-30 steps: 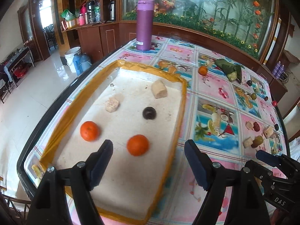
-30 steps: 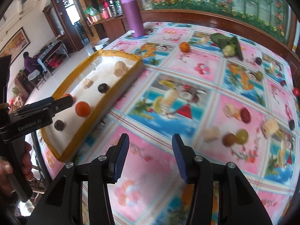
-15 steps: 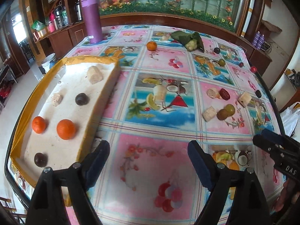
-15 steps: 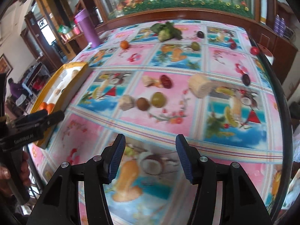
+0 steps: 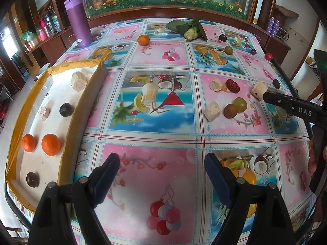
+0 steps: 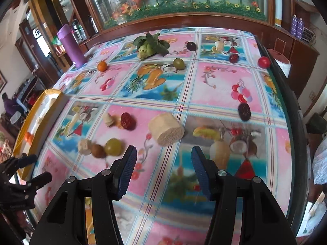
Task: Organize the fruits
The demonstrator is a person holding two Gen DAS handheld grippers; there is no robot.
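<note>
In our left wrist view, the left gripper [image 5: 161, 173] hangs spread and empty over bare tablecloth, the pale cylinder chunk [image 5: 259, 90] far ahead to its right, the tray [image 5: 81, 110] to its left. In our right wrist view, the right gripper [image 6: 163, 163] is spread, empty and clearly nearer: the chunk [image 6: 166, 131] lies just ahead between its jaws, long axis slanting ahead-left.

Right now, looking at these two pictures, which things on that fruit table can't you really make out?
- Tray, right wrist view: seen edge-on; its wall hides most of what lies inside.
- Pale chunk and brown fruit, right wrist view: motion blur smears their outlines.
- Right gripper, left wrist view: cut off by the picture edge, fingertips unseen.
- Cream cylinder, left wrist view: partly covered by that gripper.
</note>
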